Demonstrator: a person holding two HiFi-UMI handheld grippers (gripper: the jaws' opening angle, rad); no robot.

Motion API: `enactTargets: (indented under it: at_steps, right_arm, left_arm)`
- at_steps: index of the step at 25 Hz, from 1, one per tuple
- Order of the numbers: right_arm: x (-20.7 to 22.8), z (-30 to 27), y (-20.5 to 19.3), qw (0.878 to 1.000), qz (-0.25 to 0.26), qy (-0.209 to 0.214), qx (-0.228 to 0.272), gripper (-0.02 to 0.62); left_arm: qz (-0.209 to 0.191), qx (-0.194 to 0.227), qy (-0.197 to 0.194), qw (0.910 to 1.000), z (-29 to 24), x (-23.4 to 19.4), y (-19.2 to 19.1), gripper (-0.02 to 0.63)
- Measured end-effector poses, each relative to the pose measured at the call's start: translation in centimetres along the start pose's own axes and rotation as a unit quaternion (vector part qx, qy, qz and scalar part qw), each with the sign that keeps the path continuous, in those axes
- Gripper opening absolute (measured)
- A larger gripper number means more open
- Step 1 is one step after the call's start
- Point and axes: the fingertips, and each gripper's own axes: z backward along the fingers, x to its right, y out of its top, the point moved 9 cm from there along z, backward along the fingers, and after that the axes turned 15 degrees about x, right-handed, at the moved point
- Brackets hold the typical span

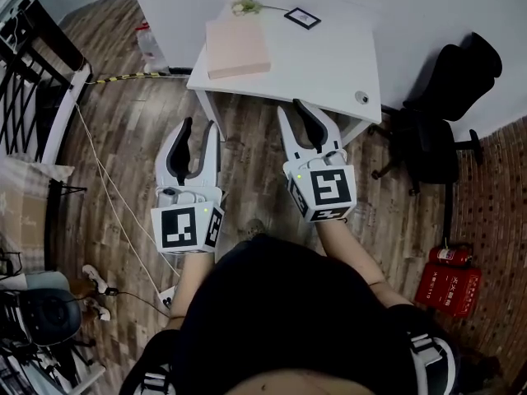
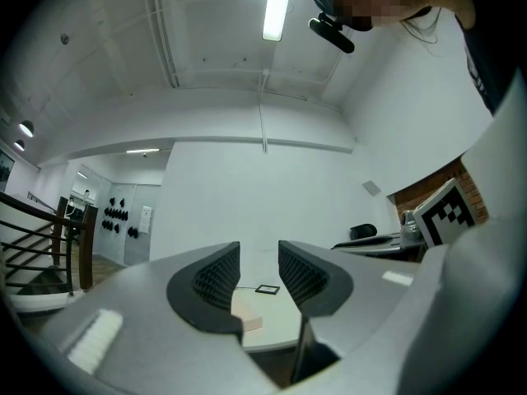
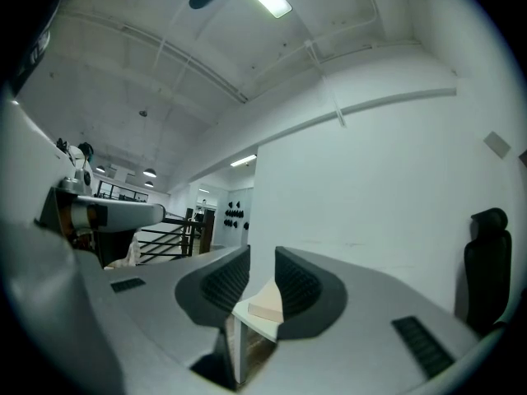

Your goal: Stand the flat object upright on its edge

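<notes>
Wood-plank floor under me, and a white table (image 1: 329,56) pushed up against a white wall straight ahead. Both grippers are out over the floor, short of the table, pointing toward it.

The left gripper (image 1: 200,130) has its fingers a little way apart. It's a narrow gap with nothing in it. Same deal on the right gripper (image 1: 296,115): small gap, pads not touching anything.

The flat object (image 1: 237,46) is a pale pink slab lying flat on the left part of the tabletop, well apart from both grippers. From each gripper's own view I only see it far off, through the gap between the fingers.

Behind it, toward the wall, are a small black frame (image 1: 302,17) and a flower sprig (image 1: 245,6). A black office chair (image 1: 449,97) sits off to the right of the table.
</notes>
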Motion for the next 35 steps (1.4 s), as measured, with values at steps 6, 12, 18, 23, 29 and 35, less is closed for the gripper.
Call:
enactTargets:
  at_steps: [6,12,18,23,29,35]
  right_arm:
    - [-0.5,-3.0,-1.3,1.000,0.001,0.001,-0.004,0.086]
    - [-0.7,-4.4,-1.9,1.000,0.004,-0.004,-0.014,0.084]
    - [-0.7,-6.0,-2.2,1.000,0.006,-0.006,-0.018,0.084]
    - [-0.4,-7.4,-2.7,1.000,0.006,-0.002,-0.018,0.084]
    - [-0.1,-9.9,-3.5,1.000,0.009,0.003,-0.005,0.084]
    - [1.5,-12.9,-5.2,1.000,0.007,0.005,-0.001,0.084]
  left_arm:
    - [0.006,-0.001,-0.007,1.0000,-1.8,-2.3,-1.3,0.150]
    - [0.017,-0.006,-0.011,0.9998,-2.5,-3.5,-2.2,0.150]
    - [0.025,-0.008,-0.011,0.9996,-3.5,-4.8,-2.9,0.150]
    - [0.027,-0.008,-0.008,0.9996,-4.5,-5.6,-3.5,0.150]
    - [0.024,0.000,-0.002,0.9997,-5.8,-6.9,-4.5,0.150]
    - [0.018,0.006,0.002,0.9998,-8.8,-8.2,-6.2,0.150]
